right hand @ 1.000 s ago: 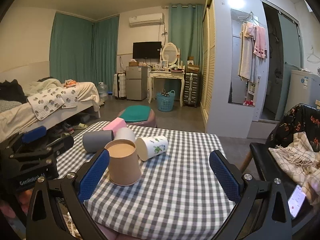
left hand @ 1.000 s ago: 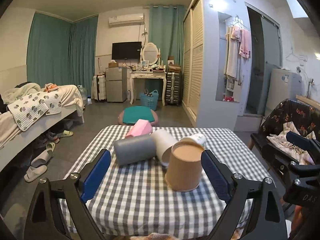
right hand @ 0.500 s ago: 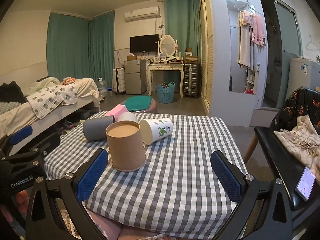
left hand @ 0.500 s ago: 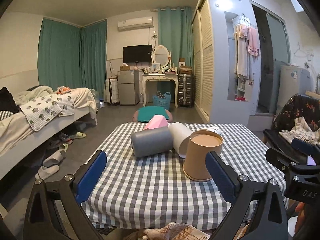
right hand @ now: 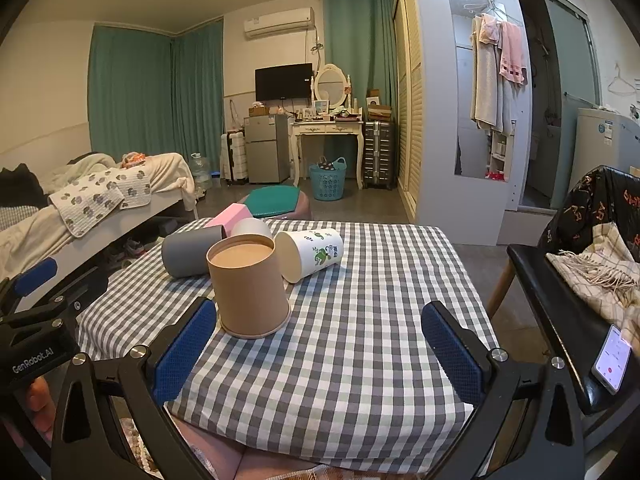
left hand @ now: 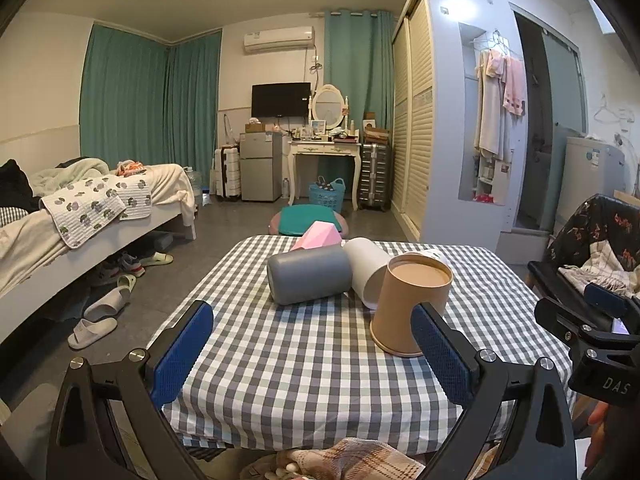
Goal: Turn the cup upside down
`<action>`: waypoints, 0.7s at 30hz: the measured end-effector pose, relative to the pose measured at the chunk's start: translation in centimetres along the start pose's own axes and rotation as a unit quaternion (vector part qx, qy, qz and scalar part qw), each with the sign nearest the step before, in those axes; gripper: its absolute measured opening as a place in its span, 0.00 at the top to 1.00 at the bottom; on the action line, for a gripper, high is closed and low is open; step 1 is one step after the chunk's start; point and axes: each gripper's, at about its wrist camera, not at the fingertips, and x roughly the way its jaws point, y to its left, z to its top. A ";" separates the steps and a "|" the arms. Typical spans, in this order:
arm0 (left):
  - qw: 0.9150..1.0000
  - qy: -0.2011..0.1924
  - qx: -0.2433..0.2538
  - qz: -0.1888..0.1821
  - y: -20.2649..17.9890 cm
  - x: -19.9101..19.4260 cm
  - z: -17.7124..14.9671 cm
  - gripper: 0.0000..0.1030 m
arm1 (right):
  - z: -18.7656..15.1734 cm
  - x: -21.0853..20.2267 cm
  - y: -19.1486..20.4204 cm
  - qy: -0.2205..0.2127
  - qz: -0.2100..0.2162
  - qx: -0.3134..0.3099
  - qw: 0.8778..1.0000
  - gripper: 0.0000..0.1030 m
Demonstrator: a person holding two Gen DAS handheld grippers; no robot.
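Observation:
A brown paper cup (left hand: 412,306) stands upside down, wide rim on the checked tablecloth (left hand: 304,364), base up; it also shows in the right wrist view (right hand: 250,286). My left gripper (left hand: 312,348) is open and empty, held back near the table's front edge, its right finger just in front of the cup. My right gripper (right hand: 320,350) is open and empty, the cup just beyond its left finger.
A grey cup (left hand: 308,274), a white cup (left hand: 366,270), a floral white cup (right hand: 312,254) and a pink box (left hand: 318,236) lie behind the brown cup. A bed (left hand: 80,216) is left, a black chair with a phone (right hand: 610,358) right.
Both grippers have drawn back from the table and away from the brown cup, which stays upside down in place.

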 end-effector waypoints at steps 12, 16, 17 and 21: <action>1.000 0.004 0.005 -0.004 -0.1 0.1 -0.3 0.01 | -0.3 0.3 0.2 0.005 0.000 -0.004 1.000 0.00; 1.000 0.005 0.005 -0.003 -0.2 0.1 -0.3 0.01 | -0.4 0.5 0.1 0.008 -0.001 -0.004 1.000 0.00; 1.000 0.004 0.005 -0.003 -0.2 0.1 -0.3 0.01 | -0.4 0.5 0.1 0.008 -0.001 -0.004 1.000 0.00; 1.000 0.005 0.005 -0.004 -0.2 0.1 -0.3 0.01 | -0.3 0.6 0.1 0.009 0.000 -0.006 1.000 0.00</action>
